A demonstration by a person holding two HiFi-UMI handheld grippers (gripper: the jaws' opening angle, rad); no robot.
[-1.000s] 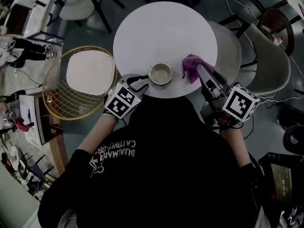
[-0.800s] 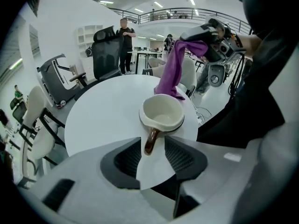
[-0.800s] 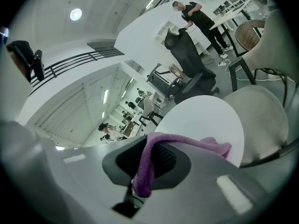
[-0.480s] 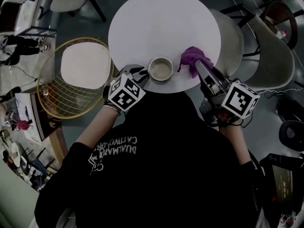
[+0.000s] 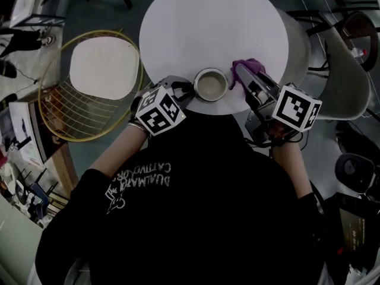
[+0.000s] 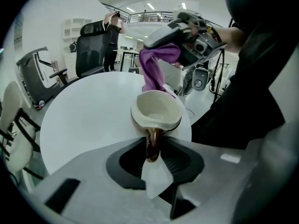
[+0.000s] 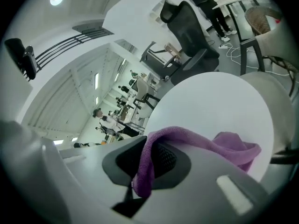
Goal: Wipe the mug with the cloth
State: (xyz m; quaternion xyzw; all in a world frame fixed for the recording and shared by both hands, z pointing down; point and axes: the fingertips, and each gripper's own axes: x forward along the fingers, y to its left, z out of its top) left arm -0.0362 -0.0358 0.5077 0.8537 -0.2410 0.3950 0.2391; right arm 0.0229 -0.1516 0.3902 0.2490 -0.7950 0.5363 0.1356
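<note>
A cream mug stands near the front edge of the round white table. Its brown handle sits between the jaws of my left gripper, which have just been closing; both pads touch it. In the head view the left gripper is at the mug's left. My right gripper is shut on a purple cloth, just right of the mug. From the left gripper view the cloth hangs down behind the mug's far rim. The cloth drapes over the right gripper.
A gold wire chair with a cream cushion stands left of the table. A grey shell chair is at the right. A black office chair and a standing person are beyond the table. The mug is close to the table's edge.
The right gripper has come down and left with the cloth, which now hangs against the mug. The left gripper has moved in on the mug's handle.
</note>
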